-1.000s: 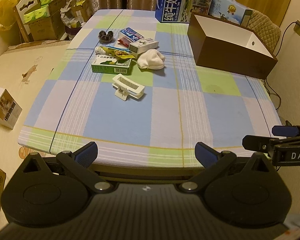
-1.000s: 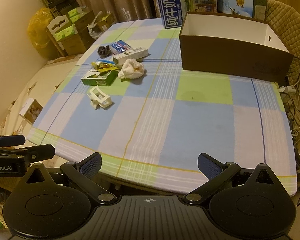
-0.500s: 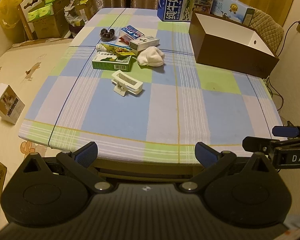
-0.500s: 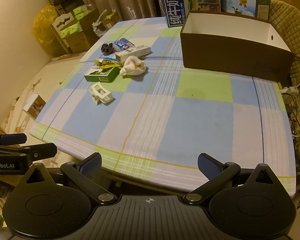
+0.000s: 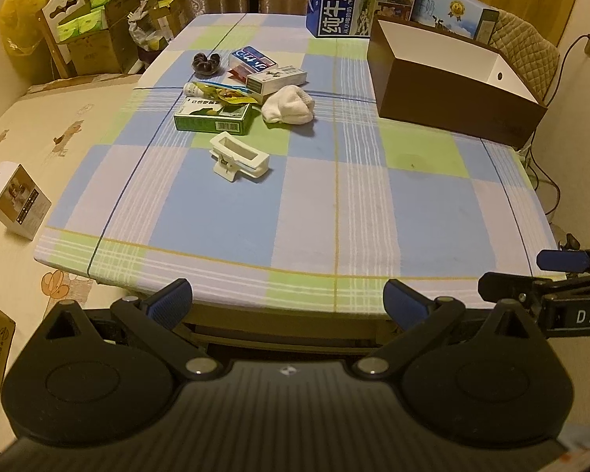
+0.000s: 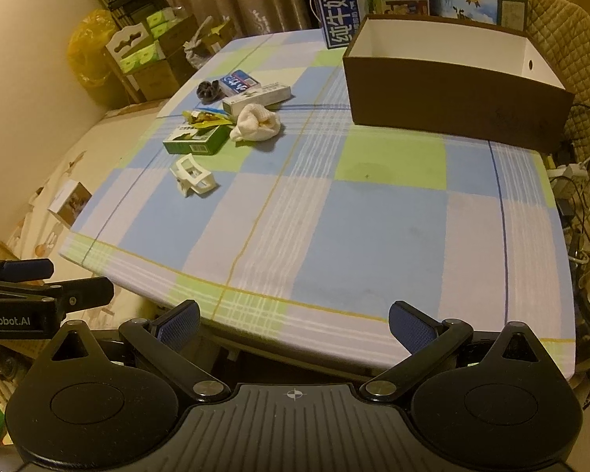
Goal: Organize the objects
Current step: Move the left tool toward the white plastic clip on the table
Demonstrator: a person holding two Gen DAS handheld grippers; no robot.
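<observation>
We hold both our left gripper and right gripper spread wide at the table's near edge, the white clip well ahead, slightly closer than before.

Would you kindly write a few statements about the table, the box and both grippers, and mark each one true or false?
1. The brown box holds the white sock. False: the sock lies on the tablecloth, apart from the box, and no item shows inside.
2. Both grippers are open and hold nothing. True: the left gripper and the right gripper have their fingers spread wide.
3. The white clip is the loose item nearest the grippers. True.
4. The green box stands upright. False: it lies flat.
5. The left gripper touches the clip. False: it sits at the table's near edge.
</observation>
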